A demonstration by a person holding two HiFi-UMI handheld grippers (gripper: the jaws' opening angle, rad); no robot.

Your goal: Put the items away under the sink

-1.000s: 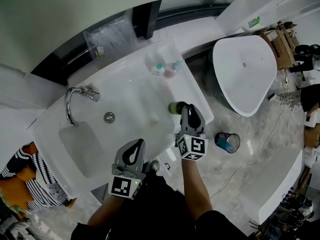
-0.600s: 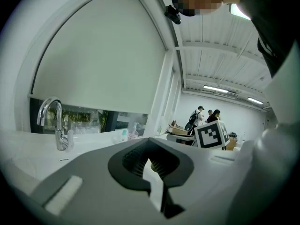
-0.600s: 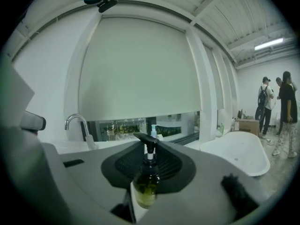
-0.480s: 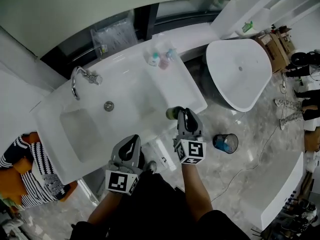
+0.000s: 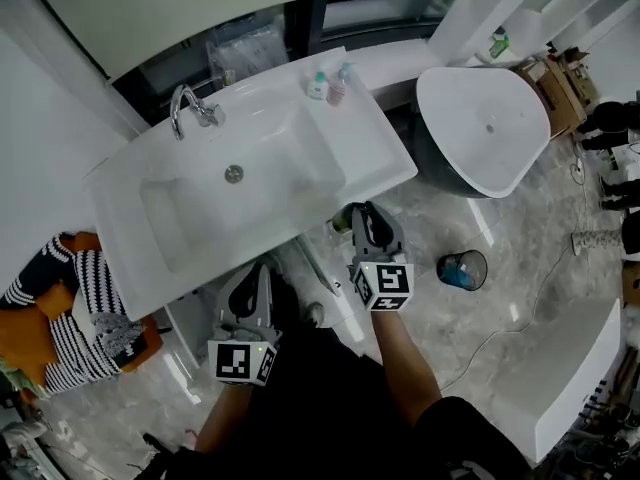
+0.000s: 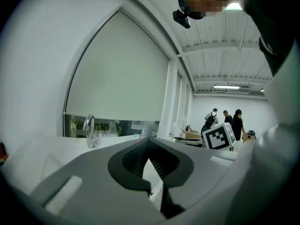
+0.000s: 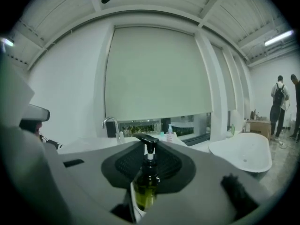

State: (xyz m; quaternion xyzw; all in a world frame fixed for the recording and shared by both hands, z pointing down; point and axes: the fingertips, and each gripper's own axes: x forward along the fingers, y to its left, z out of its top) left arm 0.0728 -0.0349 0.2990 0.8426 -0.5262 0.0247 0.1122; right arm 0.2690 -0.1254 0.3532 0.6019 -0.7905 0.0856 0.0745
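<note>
Right, your right gripper point(image 7: 149, 159) is clamped on the pump bottle point(image 7: 146, 184): olive-green liquid under a black pump head, standing upright between the pads. In the head view, the bottle hangs off the sink counter point(image 5: 370, 158), just past its front right corner and over the grey floor point(image 5: 490, 338). Your left gripper point(image 5: 257, 278) sits at the counter's front edge, jaws drawn together at the tips with nothing between them. On the counter, the chrome faucet point(image 5: 190, 108) stands at the back edge behind the basin. Two small bottles point(image 5: 318, 86) stand side by side at the back right corner. A white bathtub point(image 5: 480, 118) lies beyond the counter's right edge, and a blue bin point(image 5: 462, 270) stands on the floor near your right gripper.
</note>
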